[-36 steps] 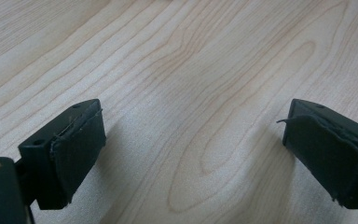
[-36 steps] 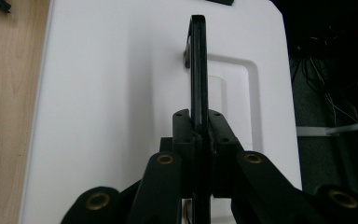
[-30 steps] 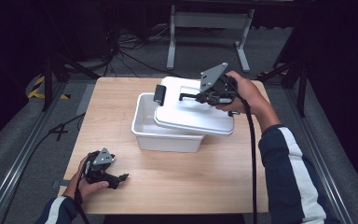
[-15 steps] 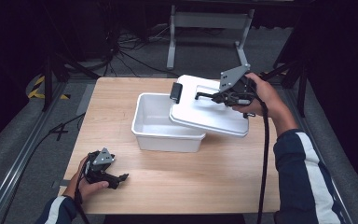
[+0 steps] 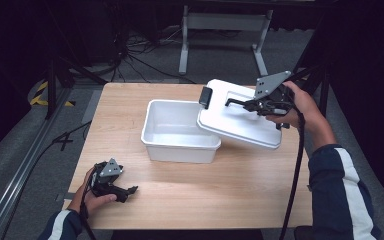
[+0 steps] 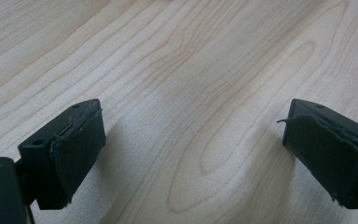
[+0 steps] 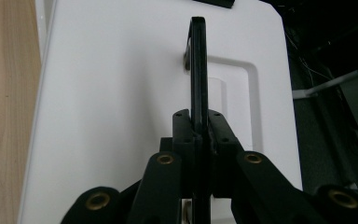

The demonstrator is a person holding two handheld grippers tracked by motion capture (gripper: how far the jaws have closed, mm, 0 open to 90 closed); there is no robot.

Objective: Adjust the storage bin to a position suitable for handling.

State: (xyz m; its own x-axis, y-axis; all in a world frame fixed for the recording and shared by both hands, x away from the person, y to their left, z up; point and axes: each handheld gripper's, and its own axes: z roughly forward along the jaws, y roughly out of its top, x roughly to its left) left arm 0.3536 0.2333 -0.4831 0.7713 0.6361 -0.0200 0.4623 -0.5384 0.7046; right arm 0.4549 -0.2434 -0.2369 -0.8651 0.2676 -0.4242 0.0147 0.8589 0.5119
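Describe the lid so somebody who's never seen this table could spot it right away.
On the wooden table sits an open white tub. The lid is the flat white panel tilted over the tub's right rim, held by its black handle in the right gripper. Unlike the tub, it is shallow, with a black clip at its edge.

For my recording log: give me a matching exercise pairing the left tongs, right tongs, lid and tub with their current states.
Things:
1. left tongs
2. right tongs
3. lid
4. tub

States:
A. uncovered, nothing inside
B. tilted, carried by its black handle
C. open, low over the table
D. clamped on the black handle

Pairs: 1-C, 2-D, 3-B, 4-A
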